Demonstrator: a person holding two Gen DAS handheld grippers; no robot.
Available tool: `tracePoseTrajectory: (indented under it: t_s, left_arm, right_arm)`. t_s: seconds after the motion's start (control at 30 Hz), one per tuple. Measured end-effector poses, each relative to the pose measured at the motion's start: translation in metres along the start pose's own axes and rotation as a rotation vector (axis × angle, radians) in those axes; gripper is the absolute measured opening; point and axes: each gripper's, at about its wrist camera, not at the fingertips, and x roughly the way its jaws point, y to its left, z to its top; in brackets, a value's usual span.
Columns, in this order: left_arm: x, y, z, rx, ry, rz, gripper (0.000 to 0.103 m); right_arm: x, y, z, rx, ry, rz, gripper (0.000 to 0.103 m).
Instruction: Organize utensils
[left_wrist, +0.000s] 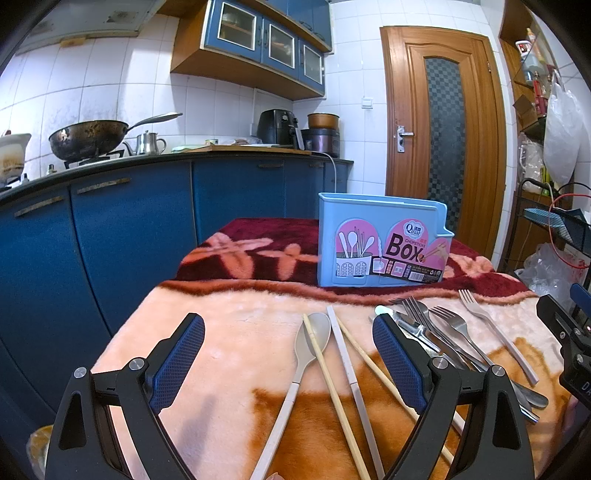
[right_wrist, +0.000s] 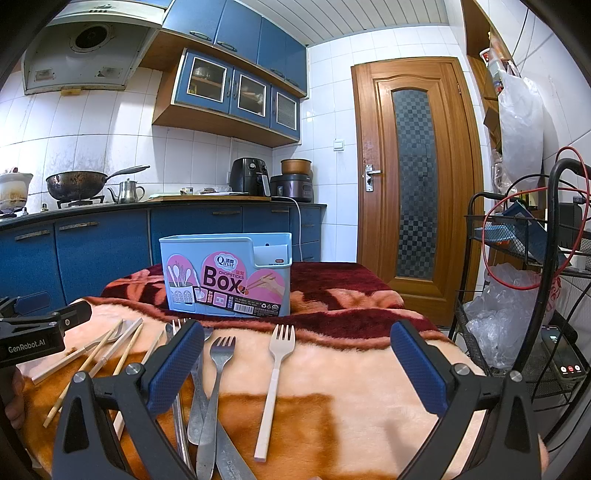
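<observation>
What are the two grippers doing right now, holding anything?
Left gripper: open, holding nothing.
Right gripper: open, holding nothing.

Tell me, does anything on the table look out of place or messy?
Yes. The metal forks, chopsticks and spoon lie loose and crossing on the blanket, outside the blue box, which looks empty. Nothing looks spilled or broken.

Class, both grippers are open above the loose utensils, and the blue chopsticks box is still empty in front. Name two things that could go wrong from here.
1. The metal forks lie overlapping in a pile, so a grip there might lift or drag several at once.
2. The chopsticks cross the spoon on the plush blanket; thin sticks may slip from the pads or sink into the pile. The blue box might also tip if nudged.
</observation>
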Motion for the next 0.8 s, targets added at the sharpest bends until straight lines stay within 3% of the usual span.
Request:
tracePoseTrajectory:
  t_s: [0.8]
  left_arm:
    - [-0.0001, 0.0, 0.0, 0.001, -0.001, 0.0, 0.093]
  right_arm:
    - [-0.0001, 0.0, -0.0002, -0.002, 0.001, 0.0, 0.103]
